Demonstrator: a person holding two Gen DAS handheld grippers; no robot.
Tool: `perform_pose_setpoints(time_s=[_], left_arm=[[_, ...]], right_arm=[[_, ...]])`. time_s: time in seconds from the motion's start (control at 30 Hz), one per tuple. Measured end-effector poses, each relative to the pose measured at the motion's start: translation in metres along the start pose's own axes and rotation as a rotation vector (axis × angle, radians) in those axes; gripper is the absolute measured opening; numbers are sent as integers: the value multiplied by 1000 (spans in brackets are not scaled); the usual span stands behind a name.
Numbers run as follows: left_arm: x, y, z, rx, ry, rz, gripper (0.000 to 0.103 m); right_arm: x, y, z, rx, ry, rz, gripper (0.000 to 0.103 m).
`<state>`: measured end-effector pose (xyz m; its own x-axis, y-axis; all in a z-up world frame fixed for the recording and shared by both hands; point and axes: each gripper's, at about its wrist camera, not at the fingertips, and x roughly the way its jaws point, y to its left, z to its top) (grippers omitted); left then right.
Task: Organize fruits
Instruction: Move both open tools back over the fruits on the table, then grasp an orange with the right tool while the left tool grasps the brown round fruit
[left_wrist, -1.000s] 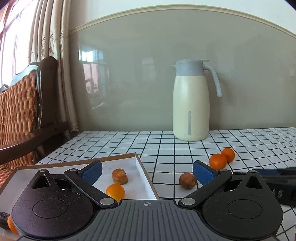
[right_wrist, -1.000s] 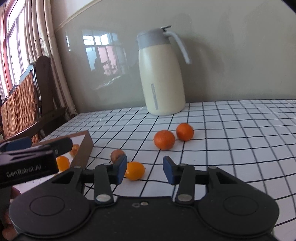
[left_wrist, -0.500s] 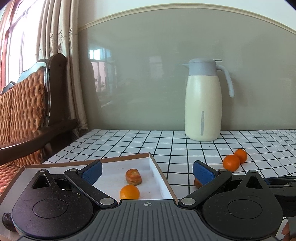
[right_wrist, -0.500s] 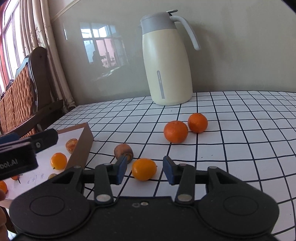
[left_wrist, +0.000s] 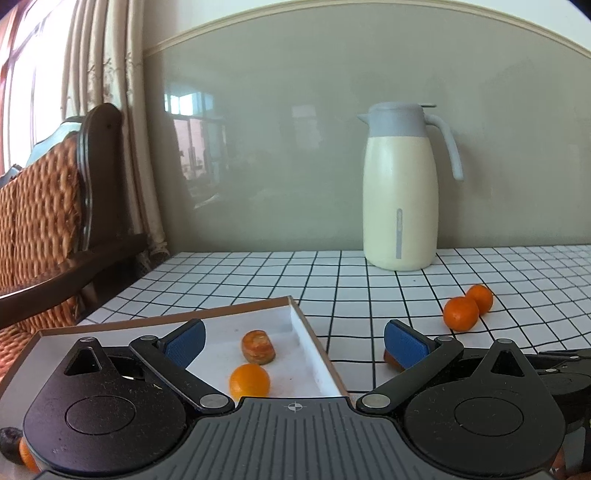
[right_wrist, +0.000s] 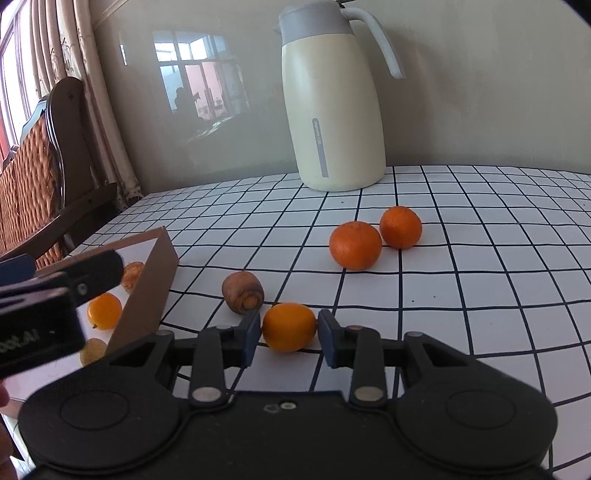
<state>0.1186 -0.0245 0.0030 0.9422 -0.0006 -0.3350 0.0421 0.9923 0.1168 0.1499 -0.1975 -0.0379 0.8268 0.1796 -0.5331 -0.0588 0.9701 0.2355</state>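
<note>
My right gripper (right_wrist: 290, 332) is low over the checked tablecloth, and its jaws are closing on a small orange fruit (right_wrist: 290, 326). Both blue pads touch the fruit's sides. A brown shrivelled fruit (right_wrist: 243, 292) lies just beyond on the left. Two mandarins (right_wrist: 355, 244) (right_wrist: 400, 227) sit farther back. My left gripper (left_wrist: 293, 341) hovers open over the cardboard box (left_wrist: 306, 332), with nothing between its fingers. The box holds a small orange fruit (left_wrist: 249, 382) and a brown fruit (left_wrist: 258, 347).
A tall cream jug (left_wrist: 400, 199) with a grey lid stands at the back by the wall. A wicker chair (left_wrist: 48, 206) is off the table's left edge. The box (right_wrist: 147, 288) lies close to the left of the right gripper.
My right gripper has come forward and down over the small orange fruit, and its jaws have narrowed onto it. The left gripper has stayed open over the box.
</note>
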Motion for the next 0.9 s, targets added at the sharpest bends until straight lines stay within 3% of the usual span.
perform_pose_setpoints(time_s=[0.2,0.3,0.77,0.9], left_arm=[[6,-11,-2,17,5,-10,102],[9,-14,-2,21,18,-24,97],[17,-46,-5,49,36,-83,96],[21,-58,-5,55,51,-111,92]], right_arm=[[-1,-1,0,-6,-2,0,24],[-4,-3,-1,-12,-7,-18,24],[-24,-44,2,22,-42,-115,24],[-32,-53,1,15,-55,-146,24]])
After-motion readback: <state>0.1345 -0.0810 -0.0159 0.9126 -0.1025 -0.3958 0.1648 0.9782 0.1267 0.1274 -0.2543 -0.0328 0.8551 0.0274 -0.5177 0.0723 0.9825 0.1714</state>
